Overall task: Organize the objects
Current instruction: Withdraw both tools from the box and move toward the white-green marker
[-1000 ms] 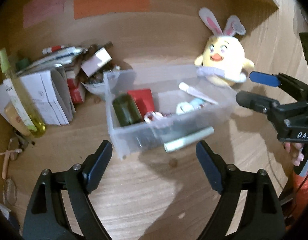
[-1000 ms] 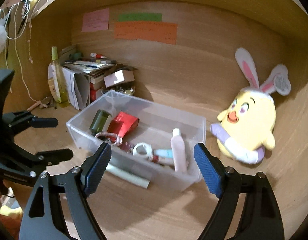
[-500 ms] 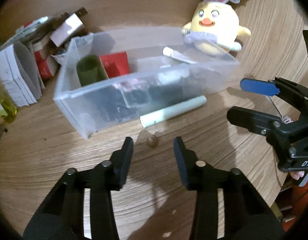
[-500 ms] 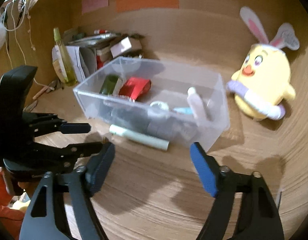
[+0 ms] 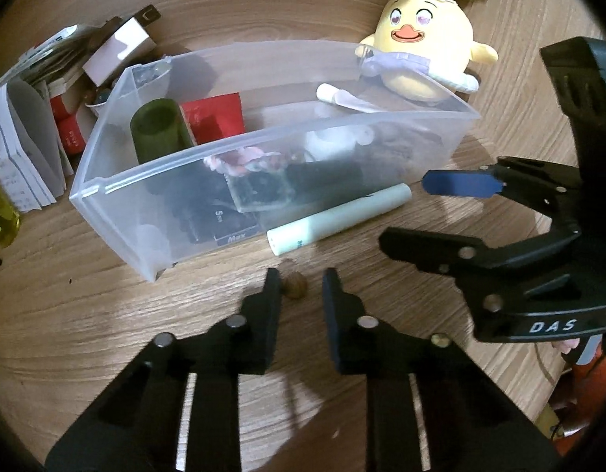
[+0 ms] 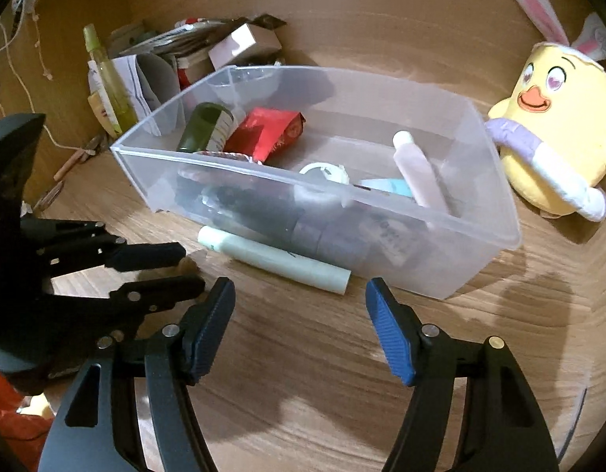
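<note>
A small brown ball (image 5: 295, 287) lies on the wooden table just in front of the clear plastic bin (image 5: 263, 141). My left gripper (image 5: 299, 279) is shut on it, the tips pinching it from both sides; in the right wrist view the left gripper (image 6: 193, 267) shows the same pinch. A pale green tube (image 5: 338, 216) lies along the bin's front wall (image 6: 303, 175). My right gripper (image 6: 299, 299) hovers open just in front of that green tube (image 6: 271, 259), with nothing between its blue pads. In the left wrist view the right gripper (image 5: 405, 208) reaches in from the right.
The bin holds a dark green jar (image 6: 204, 129), a red packet (image 6: 263, 133), a pink tube (image 6: 417, 177) and other small items. A yellow chick plush (image 6: 555, 129) sits right of it. Papers and boxes (image 5: 27, 118) and a yellow-green bottle (image 6: 110, 78) crowd the back left.
My left gripper came down to the table and closed from wide open onto the brown ball. My right gripper dropped toward the green tube and its jaws narrowed somewhat.
</note>
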The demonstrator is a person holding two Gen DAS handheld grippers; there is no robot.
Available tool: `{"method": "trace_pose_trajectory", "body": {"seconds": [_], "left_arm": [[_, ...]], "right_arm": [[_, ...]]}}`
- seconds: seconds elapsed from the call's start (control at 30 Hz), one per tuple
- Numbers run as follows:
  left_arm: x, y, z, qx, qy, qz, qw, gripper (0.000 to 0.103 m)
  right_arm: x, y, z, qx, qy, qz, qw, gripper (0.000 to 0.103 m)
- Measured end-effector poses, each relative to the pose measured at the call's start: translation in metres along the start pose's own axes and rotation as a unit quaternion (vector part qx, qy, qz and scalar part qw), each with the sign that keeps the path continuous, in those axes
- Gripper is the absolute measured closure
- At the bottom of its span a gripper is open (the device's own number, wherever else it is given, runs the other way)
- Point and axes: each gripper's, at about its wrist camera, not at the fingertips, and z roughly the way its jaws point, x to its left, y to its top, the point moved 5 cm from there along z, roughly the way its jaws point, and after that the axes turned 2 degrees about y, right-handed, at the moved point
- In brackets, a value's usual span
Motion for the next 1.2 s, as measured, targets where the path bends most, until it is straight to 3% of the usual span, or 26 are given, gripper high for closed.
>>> {"method": "trace_pose_trajectory", "body": {"seconds": [0.4, 0.5, 0.73, 1.1, 1.2], "left_arm": [[0.011, 0.008, 0.007, -0.003, 0.013, -0.025, 0.9996, 0.091], [0.009, 0.01, 0.009, 0.001, -0.006, -0.028, 0.9996, 0.091], [0.009, 0.009, 0.008, 0.004, -0.012, -0.032, 0.9994, 0.091], [0.008, -0.013, -0.006, 0.009, -0.026, -0.017, 0.9995, 0.091], [0.01, -0.018, -0.011, 0.009, -0.021, -0.011, 0.9997, 0.091]], "right_arm": [[0.002, 0.005, 0.013, 0.009, 0.004, -0.007, 1.0, 0.037], [0.003, 0.005, 0.017, 0.015, 0.019, -0.003, 1.0, 0.037], [0.008, 0.001, 0.015, 0.018, 0.016, -0.018, 1.0, 0.037], [0.031, -0.036, -0.006, 0.048, 0.051, -0.047, 0.996, 0.037], [0.033, -0.041, -0.012, 0.048, 0.039, -0.055, 0.997, 0.037]]}}
